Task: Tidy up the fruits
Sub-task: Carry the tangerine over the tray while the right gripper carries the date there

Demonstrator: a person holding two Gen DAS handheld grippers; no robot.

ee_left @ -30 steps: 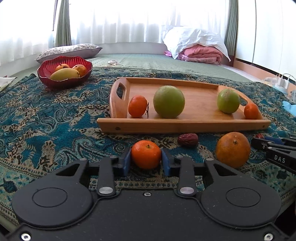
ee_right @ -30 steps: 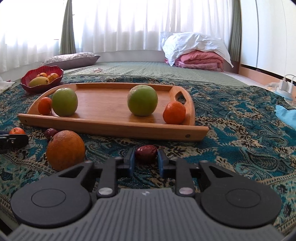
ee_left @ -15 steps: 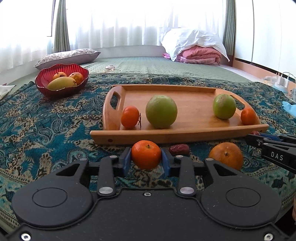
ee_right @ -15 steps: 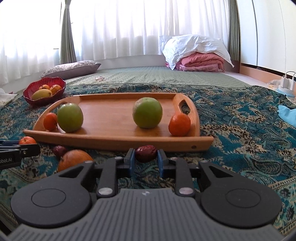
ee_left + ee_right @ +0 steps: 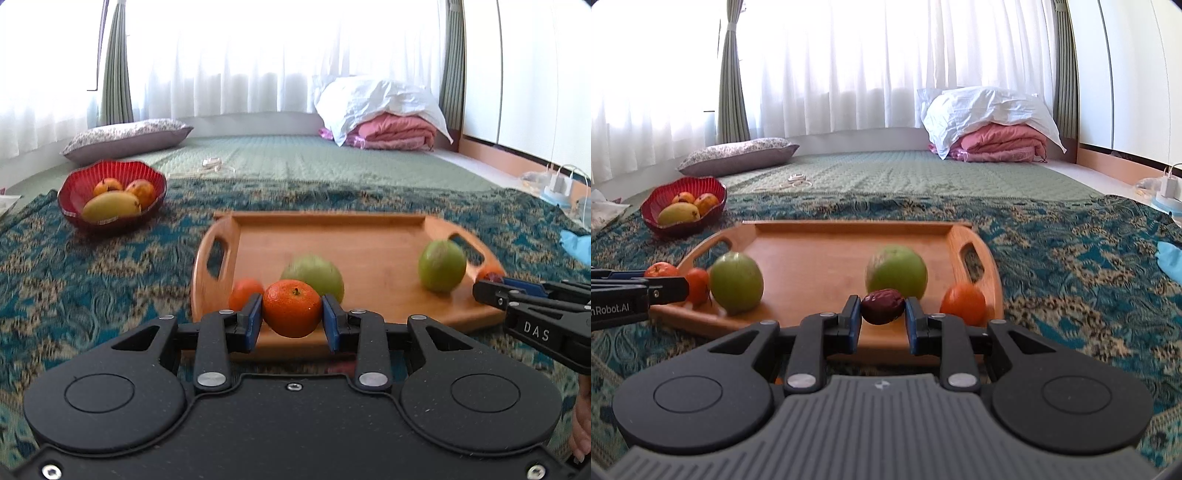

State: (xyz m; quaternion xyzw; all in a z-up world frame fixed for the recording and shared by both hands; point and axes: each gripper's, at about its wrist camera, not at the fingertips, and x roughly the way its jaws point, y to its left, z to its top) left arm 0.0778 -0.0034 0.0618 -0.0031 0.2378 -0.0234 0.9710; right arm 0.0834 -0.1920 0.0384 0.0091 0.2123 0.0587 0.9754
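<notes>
My left gripper (image 5: 291, 317) is shut on a small orange tangerine (image 5: 291, 308), held above the near edge of the wooden tray (image 5: 332, 236). My right gripper (image 5: 882, 314) is shut on a dark red date (image 5: 882, 301), also raised over the tray's (image 5: 820, 240) near edge. On the tray lie two green round fruits (image 5: 314, 277) (image 5: 441, 264) and two small tangerines (image 5: 243, 291) (image 5: 962, 302). The right gripper shows at the right in the left wrist view (image 5: 532, 306). The left gripper shows at the left in the right wrist view (image 5: 631, 291).
A red bowl (image 5: 110, 184) with a mango and small fruits stands at the back left on the patterned blue cloth (image 5: 74, 277). A pillow (image 5: 125, 138) and folded bedding (image 5: 384, 118) lie behind on the green mat. A blue object (image 5: 576, 245) lies at the far right.
Both grippers have risen with their fruit and moved forward over the tray's near edge. The large orange and the second date on the cloth have dropped out of sight.
</notes>
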